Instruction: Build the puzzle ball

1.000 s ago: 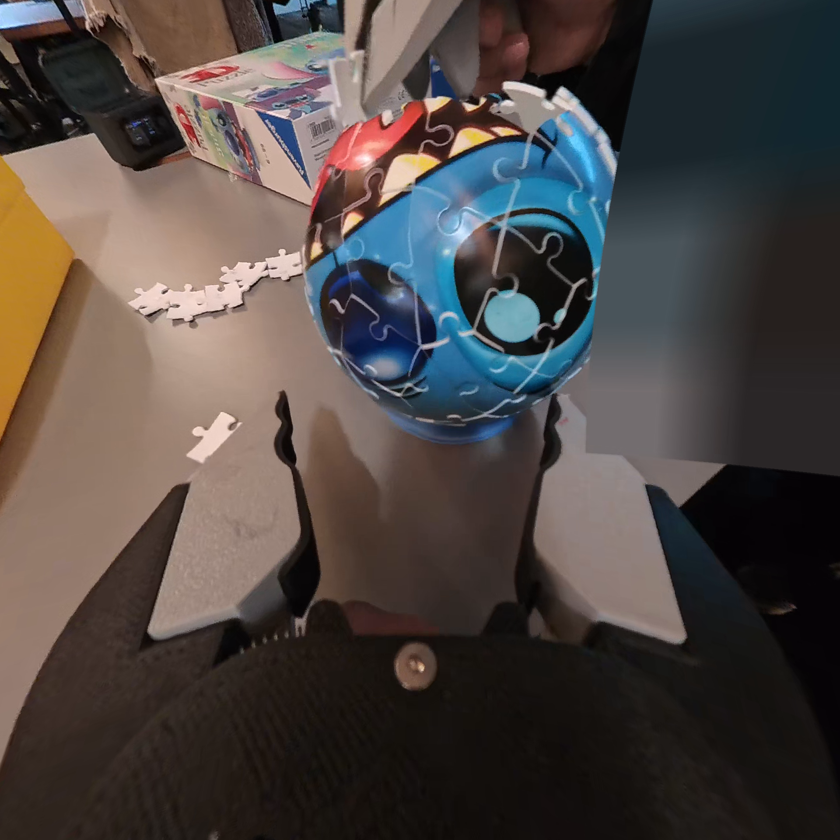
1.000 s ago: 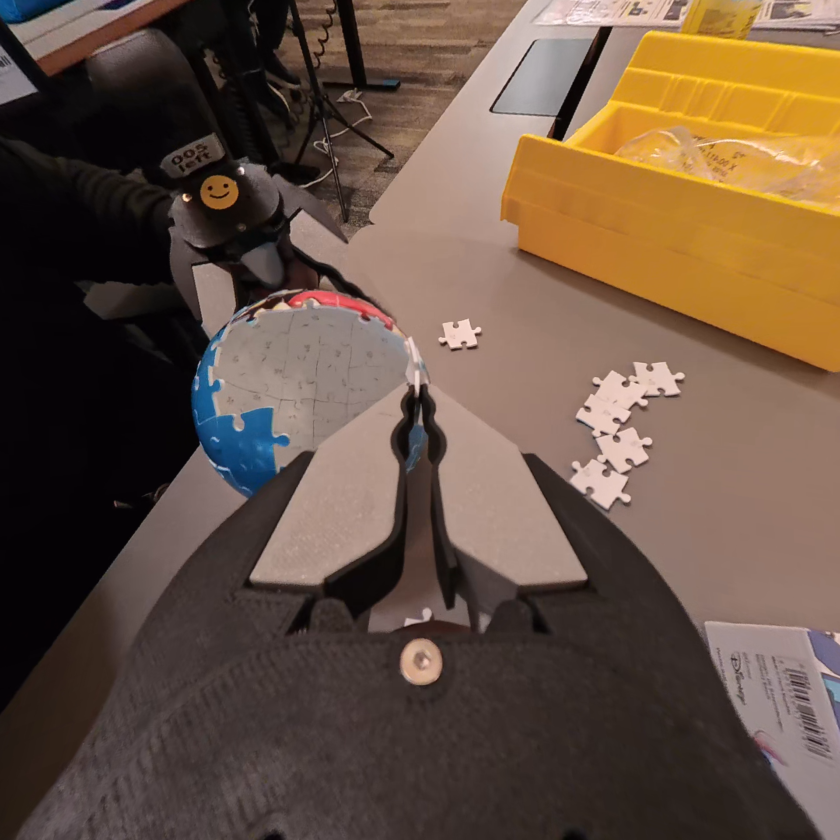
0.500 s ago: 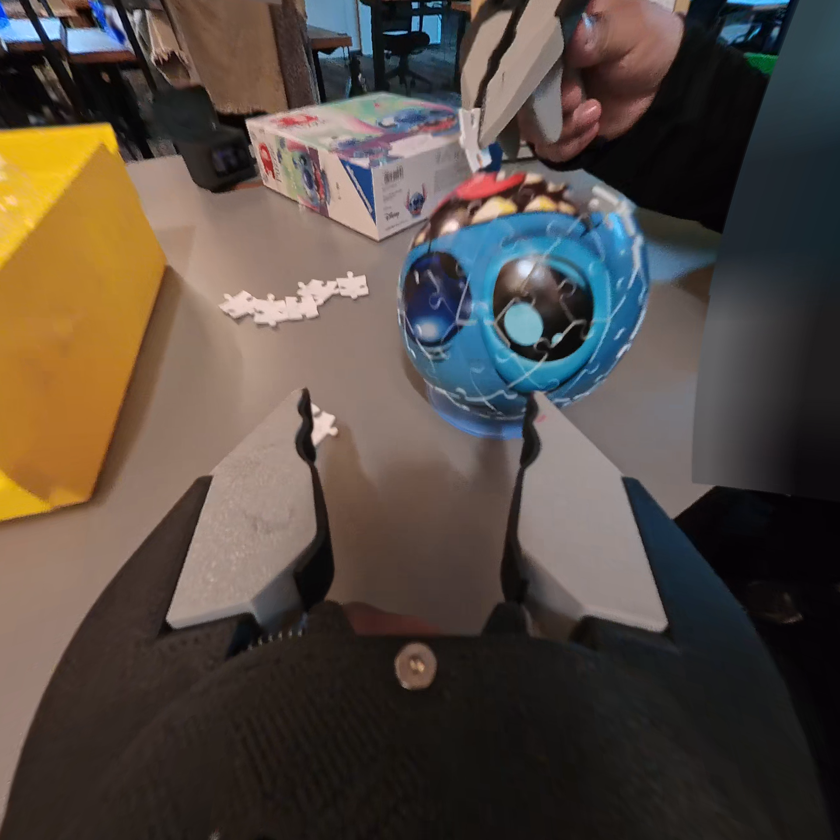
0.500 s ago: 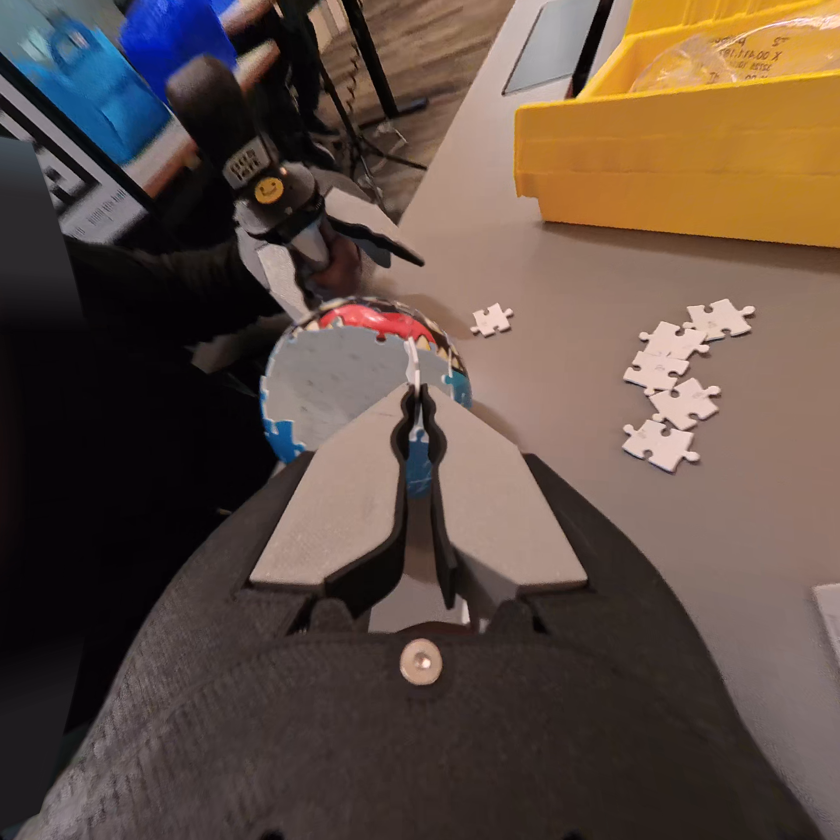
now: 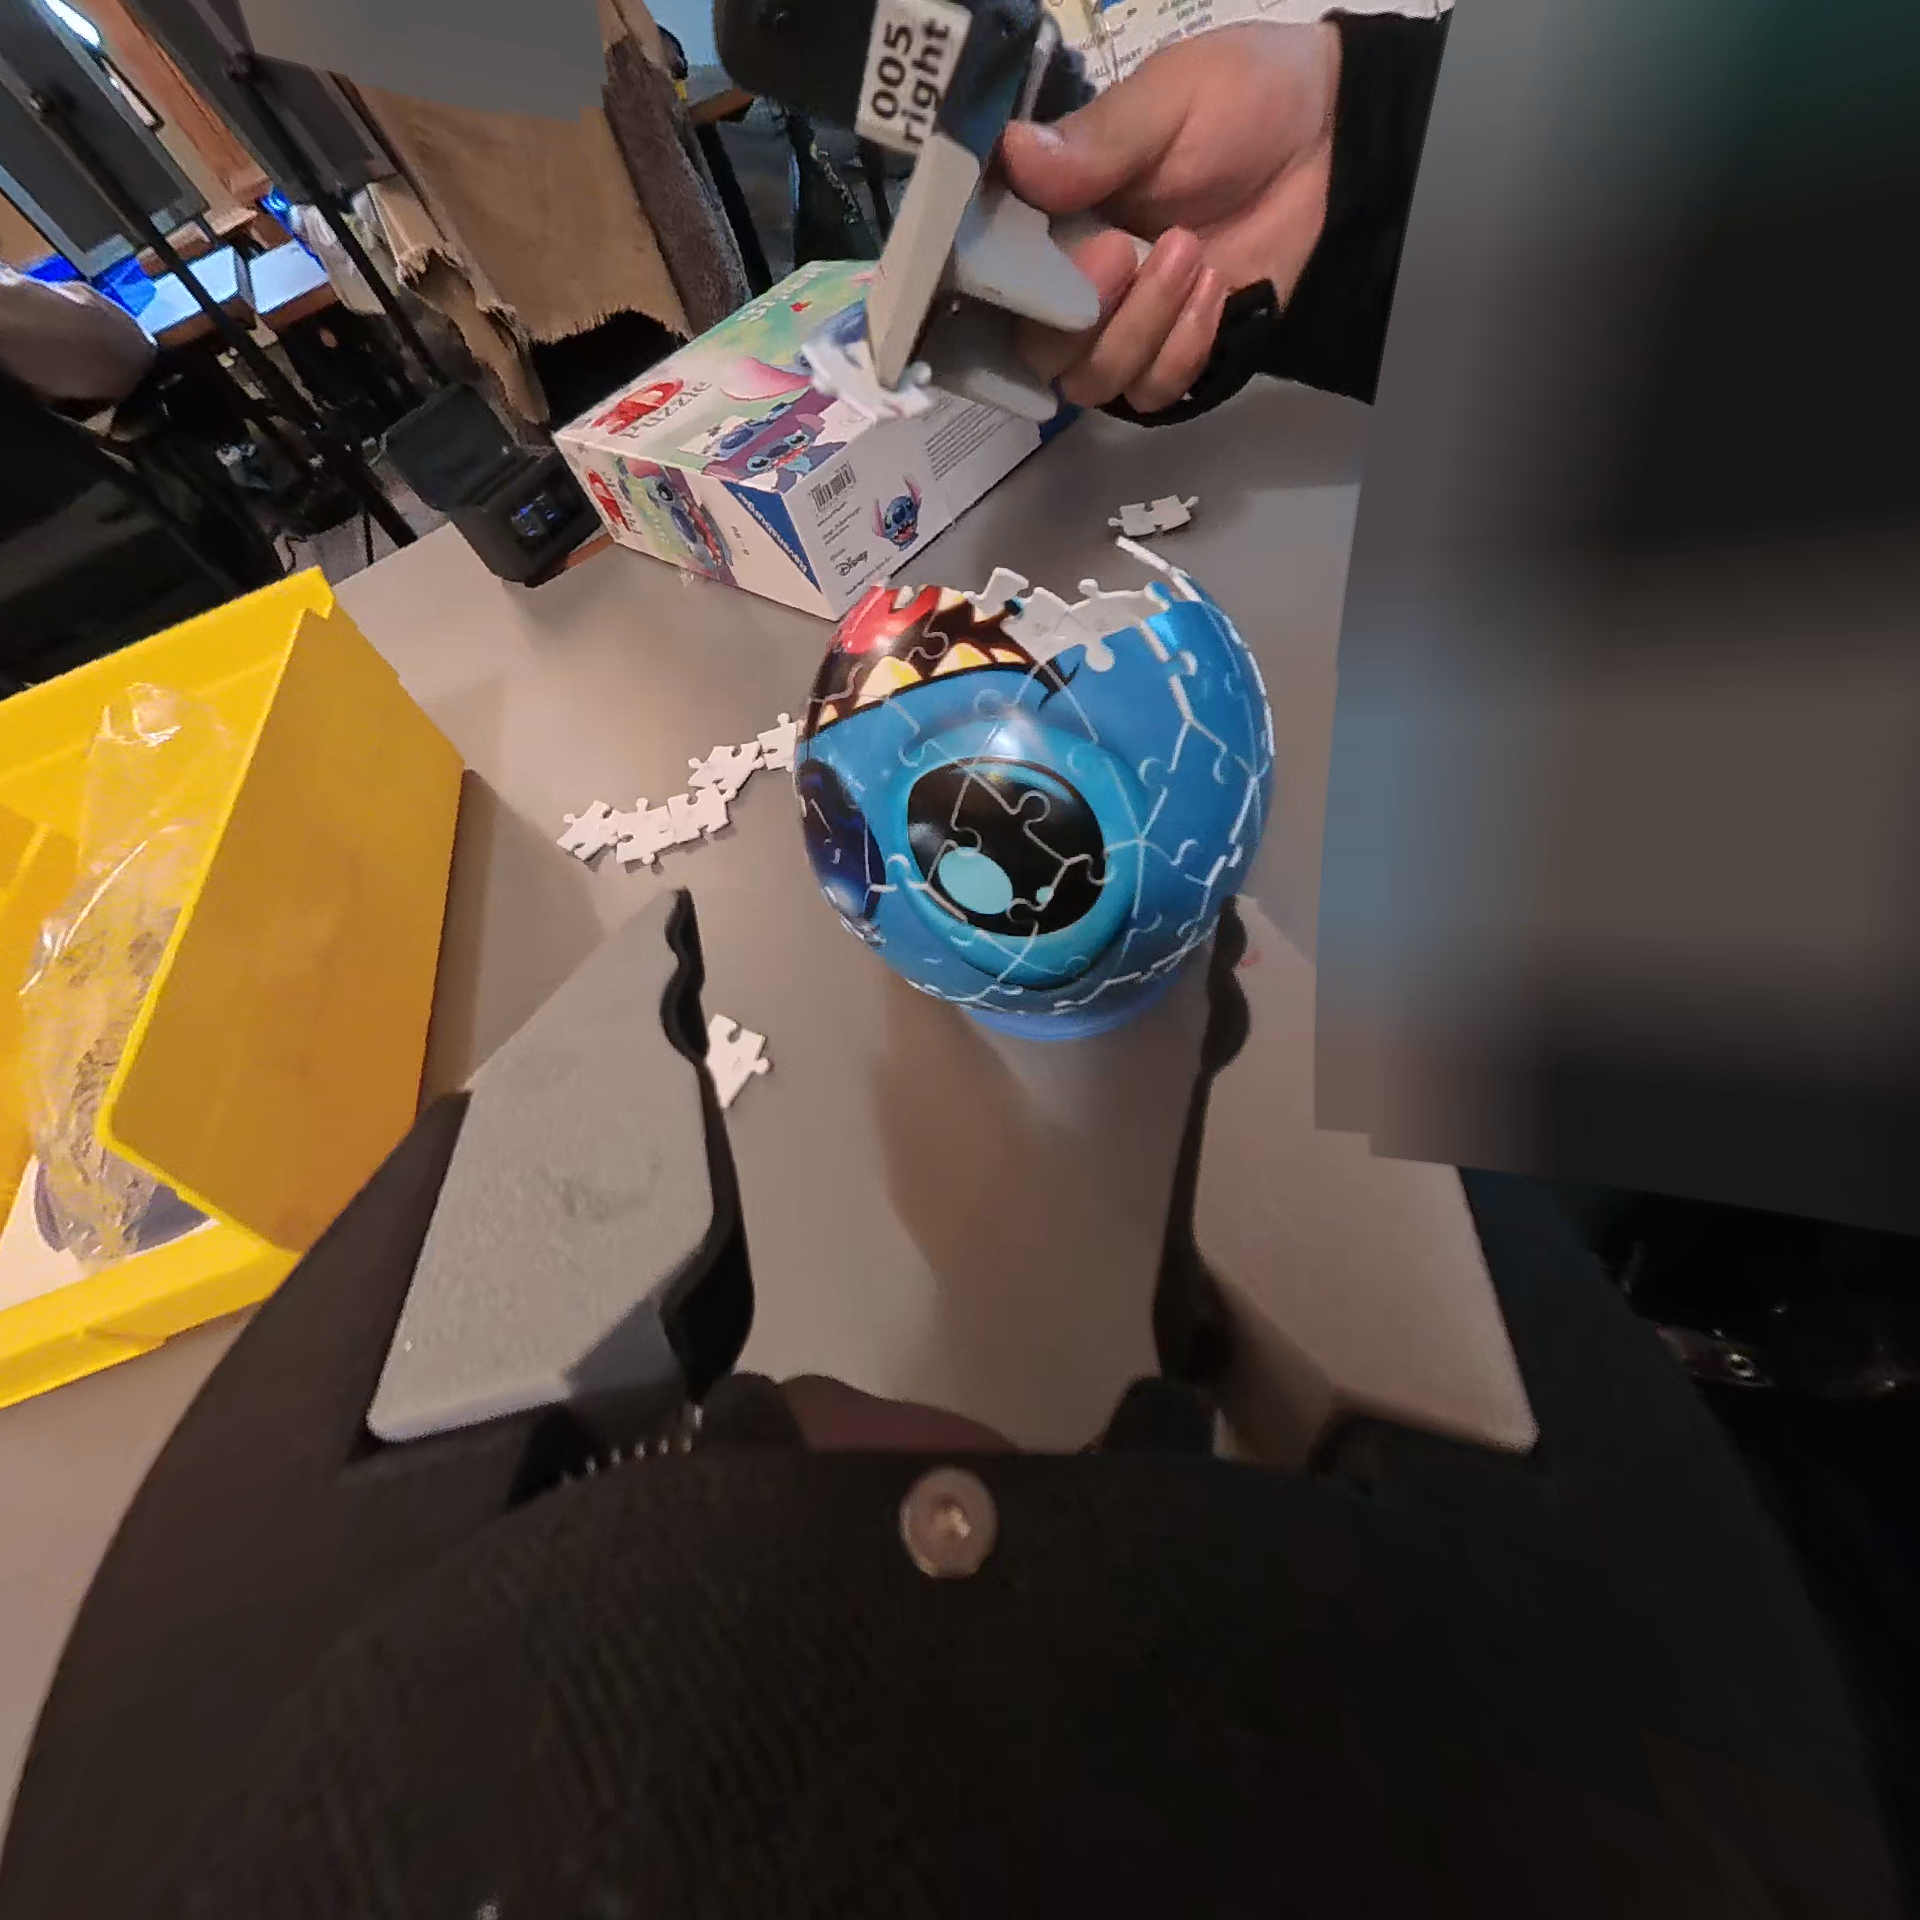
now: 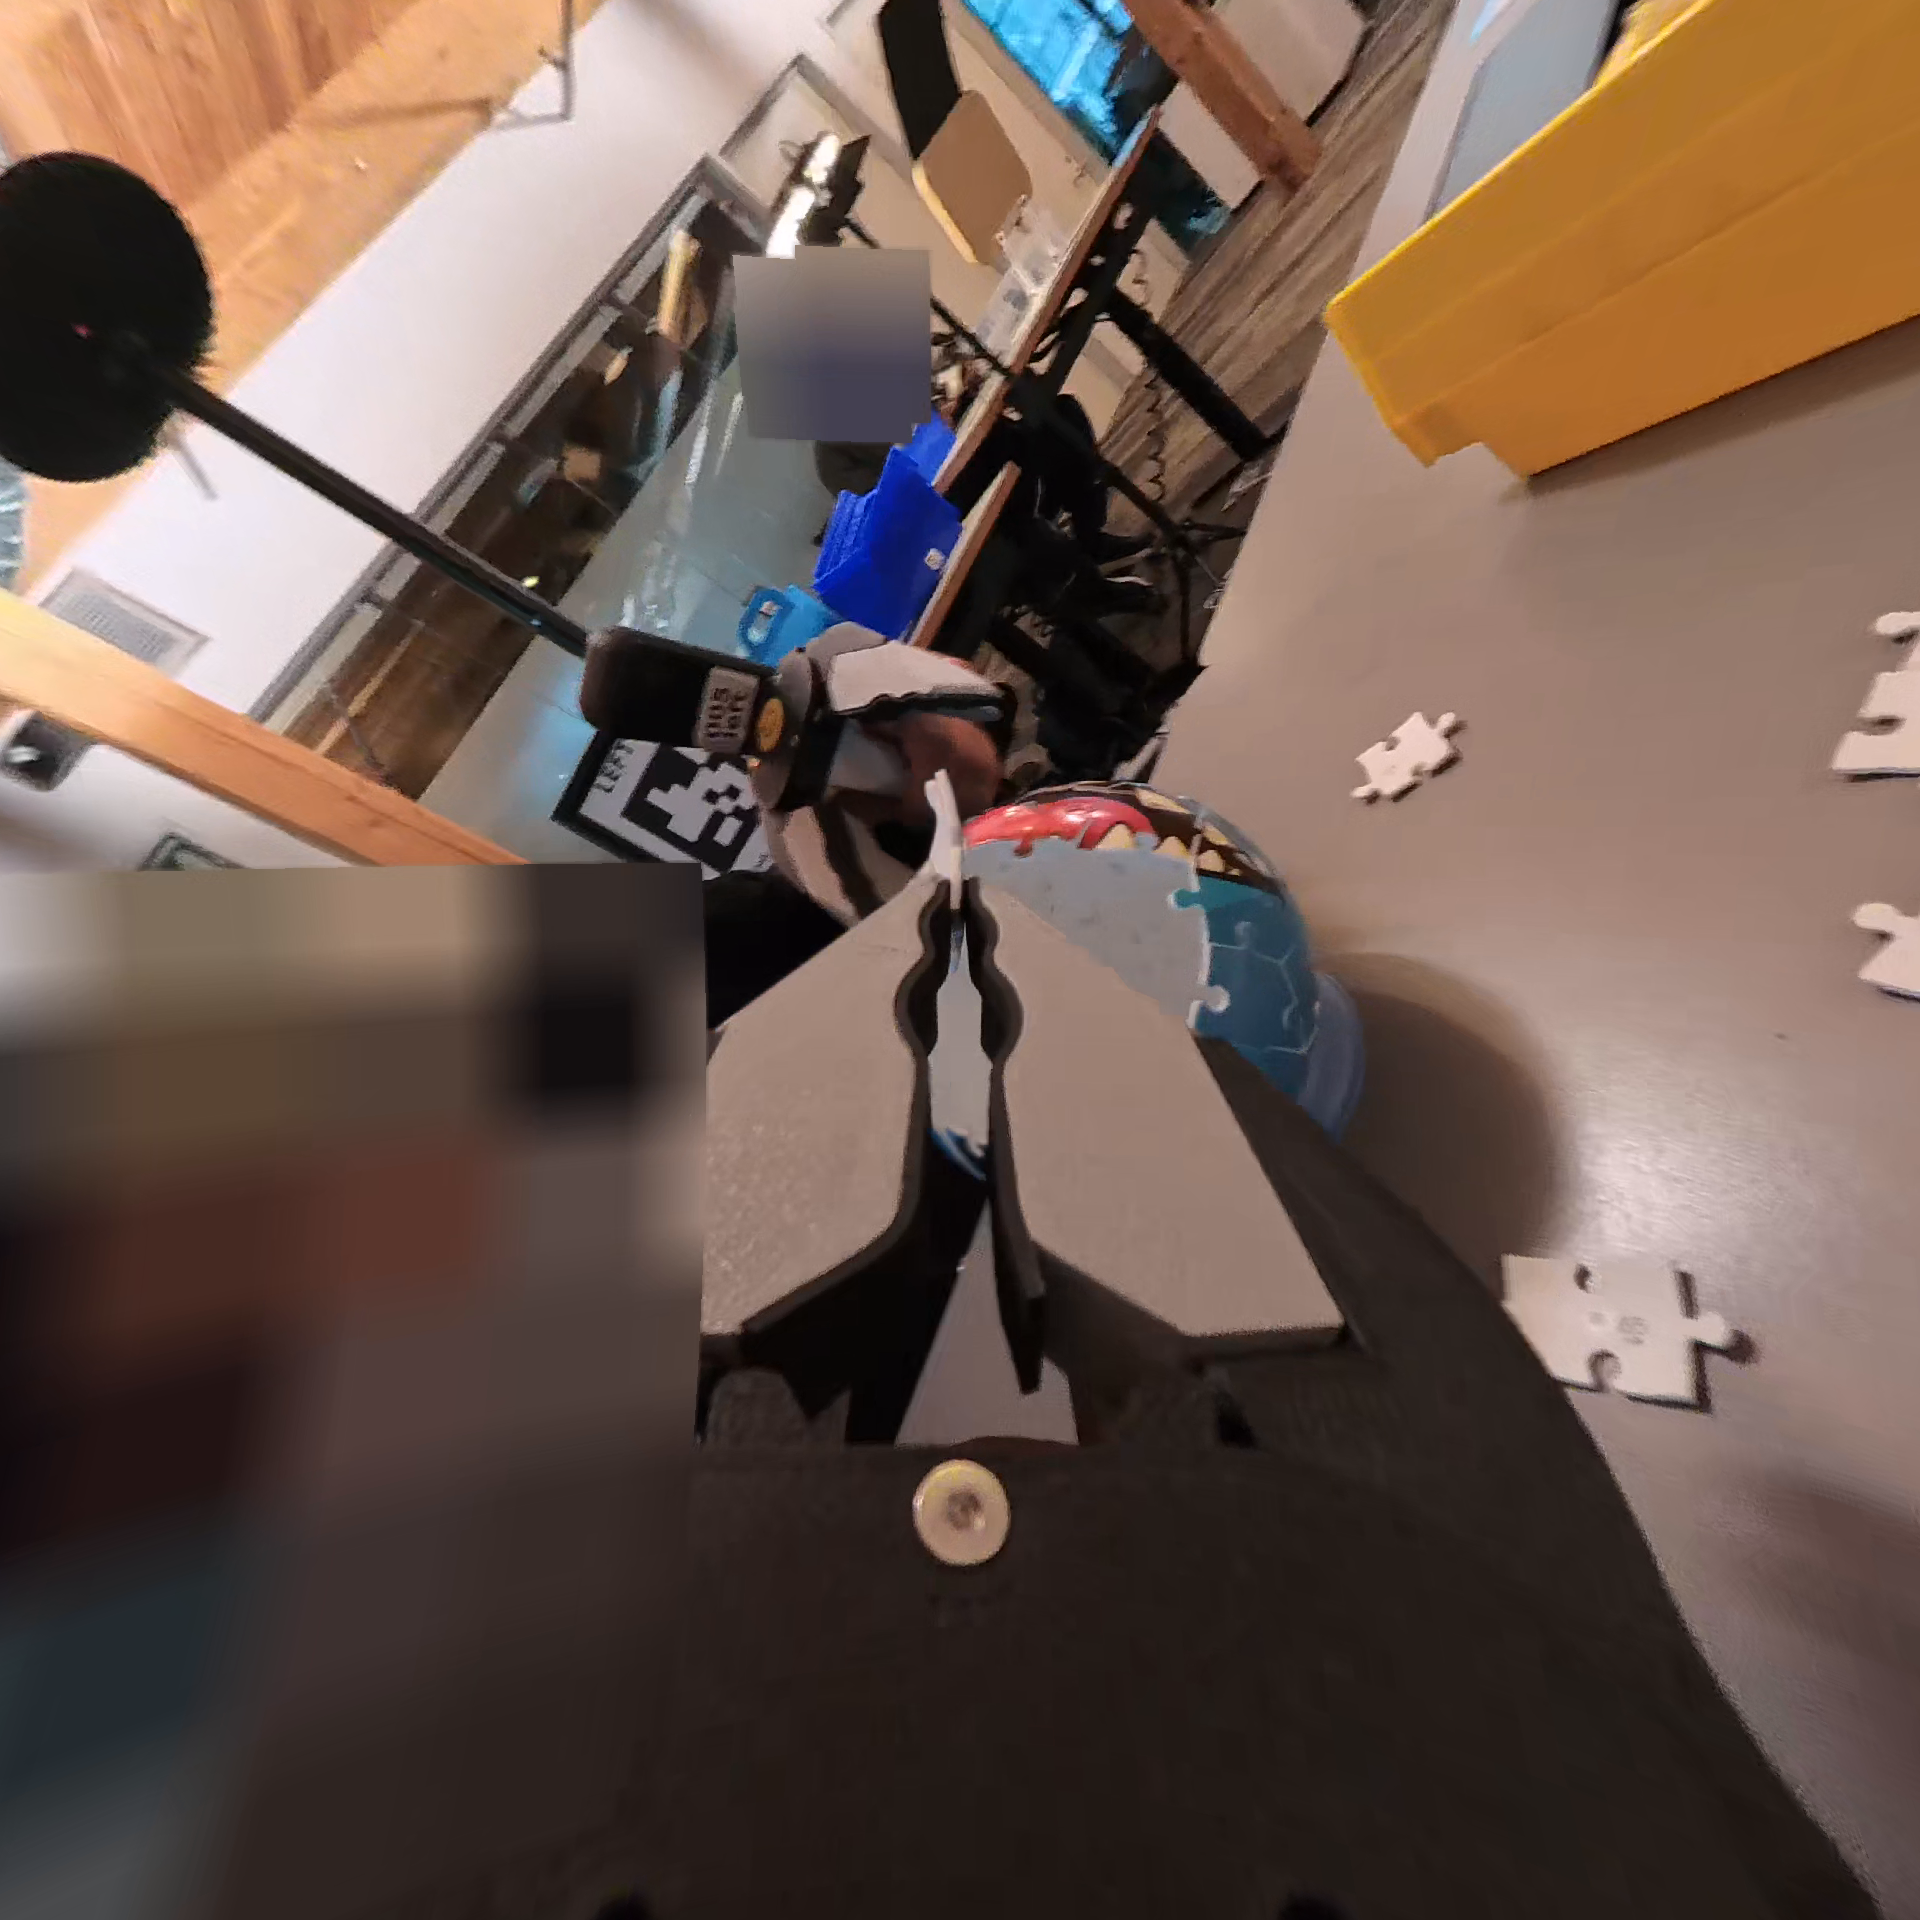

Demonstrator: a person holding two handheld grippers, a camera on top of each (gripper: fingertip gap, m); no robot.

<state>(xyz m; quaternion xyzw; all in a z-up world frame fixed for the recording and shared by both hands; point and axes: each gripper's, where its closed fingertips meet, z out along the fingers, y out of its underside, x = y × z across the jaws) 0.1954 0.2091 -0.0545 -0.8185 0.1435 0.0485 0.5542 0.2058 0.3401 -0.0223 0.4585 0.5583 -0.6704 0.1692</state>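
Bare table (image 5: 644,665) separates yellow bin (image 5: 281,935) from puzzle ball (image 5: 1039,810).

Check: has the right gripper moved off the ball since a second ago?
Yes. In the left wrist view the right gripper, shut on a piece, now hangs well above the ball, against the box; earlier it was at the ball's open rim.

The lower half of the puzzle ball (image 6: 1236,935) is hidden behind the right tongs (image 6: 961,904) in the right wrist view. Only an edge of the piece (image 6: 943,831) pinched there is seen, so its printed face cannot be told. Two loose pieces (image 6: 1886,717) are cut off by the right edge. The yellow bin (image 5: 208,935) is cropped at the left edge, and the contents of its clear bag (image 5: 94,935) cannot be made out.
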